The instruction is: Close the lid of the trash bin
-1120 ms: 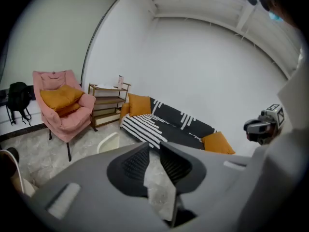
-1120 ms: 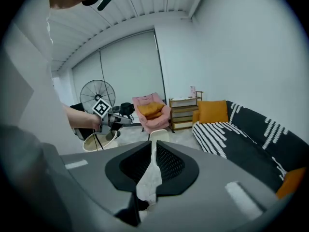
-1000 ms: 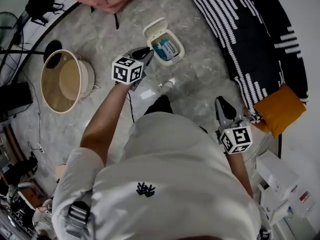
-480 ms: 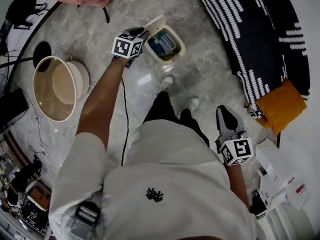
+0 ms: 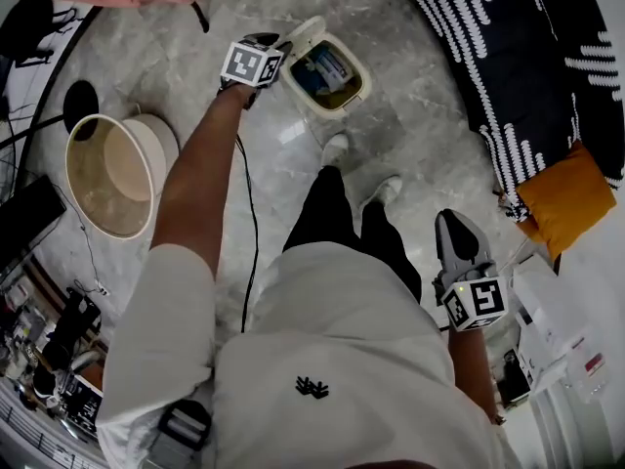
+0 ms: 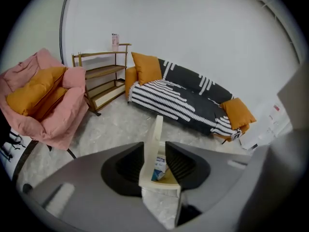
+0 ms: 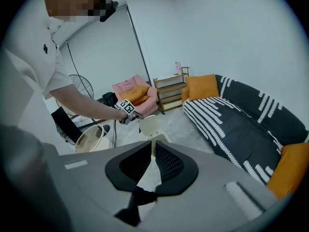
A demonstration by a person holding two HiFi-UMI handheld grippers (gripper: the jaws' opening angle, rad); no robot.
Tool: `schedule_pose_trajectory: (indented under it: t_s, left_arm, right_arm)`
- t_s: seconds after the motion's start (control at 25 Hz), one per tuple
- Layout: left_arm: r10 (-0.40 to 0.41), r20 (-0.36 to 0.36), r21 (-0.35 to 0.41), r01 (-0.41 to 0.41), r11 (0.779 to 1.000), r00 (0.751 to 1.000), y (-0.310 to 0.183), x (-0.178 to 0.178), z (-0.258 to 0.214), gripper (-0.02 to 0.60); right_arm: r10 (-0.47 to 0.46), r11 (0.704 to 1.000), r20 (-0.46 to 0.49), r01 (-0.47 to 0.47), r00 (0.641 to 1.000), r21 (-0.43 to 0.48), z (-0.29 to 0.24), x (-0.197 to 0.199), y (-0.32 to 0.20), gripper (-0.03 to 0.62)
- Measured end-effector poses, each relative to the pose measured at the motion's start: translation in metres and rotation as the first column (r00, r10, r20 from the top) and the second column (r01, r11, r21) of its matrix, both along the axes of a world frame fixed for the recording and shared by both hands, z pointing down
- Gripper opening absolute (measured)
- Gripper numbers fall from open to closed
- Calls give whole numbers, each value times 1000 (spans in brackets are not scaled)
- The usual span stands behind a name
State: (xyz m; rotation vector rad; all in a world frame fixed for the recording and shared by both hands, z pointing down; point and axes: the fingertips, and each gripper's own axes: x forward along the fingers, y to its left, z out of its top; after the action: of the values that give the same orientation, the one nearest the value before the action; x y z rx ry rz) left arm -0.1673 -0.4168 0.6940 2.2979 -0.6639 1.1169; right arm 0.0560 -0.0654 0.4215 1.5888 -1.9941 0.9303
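Note:
A small cream trash bin (image 5: pixel 342 94) stands on the marble floor with its lid (image 5: pixel 302 35) raised; a blue-and-white packet lies inside. My left gripper (image 5: pixel 279 47) is at the lid's left edge. In the left gripper view the upright lid (image 6: pixel 156 138) stands between the jaws of my left gripper (image 6: pixel 155 154), which have just been opening; a gap shows beside the lid, so they are open. My right gripper (image 5: pixel 452 225) hangs by the person's right side, far from the bin, and my right gripper (image 7: pixel 153 151) is shut with nothing in it.
A round beige basket (image 5: pixel 107 174) sits left of the bin, with a black cable (image 5: pixel 249 223) on the floor. A black-and-white striped sofa (image 5: pixel 518 57) with an orange cushion (image 5: pixel 571 203) runs along the right. A pink chair (image 6: pixel 46 98) and wooden shelf (image 6: pixel 99 76) stand beyond.
My left gripper has travelled forward and down to the bin's raised lid, and its jaws have spread. The person has stepped closer to the bin. The right gripper has sunk slightly.

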Motion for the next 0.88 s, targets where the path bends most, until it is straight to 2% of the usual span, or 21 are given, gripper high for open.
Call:
schedule_pose_trajectory:
  t_s: [0.2, 0.44, 0.88]
  left_arm:
    - [34, 25, -54, -32, 998, 999, 0, 4, 15, 147]
    - [55, 28, -62, -54, 997, 998, 11, 9, 17, 147]
    - [142, 38, -102, -137, 985, 989, 64, 36, 29, 147]
  right_arm:
    - [5, 1000, 12, -5, 1000, -17, 8, 1, -6, 26]
    - [3, 1000, 29, -2, 1000, -12, 13, 1, -15, 26]
    - [11, 1000, 58, -10, 998, -17, 22, 2, -11, 26]
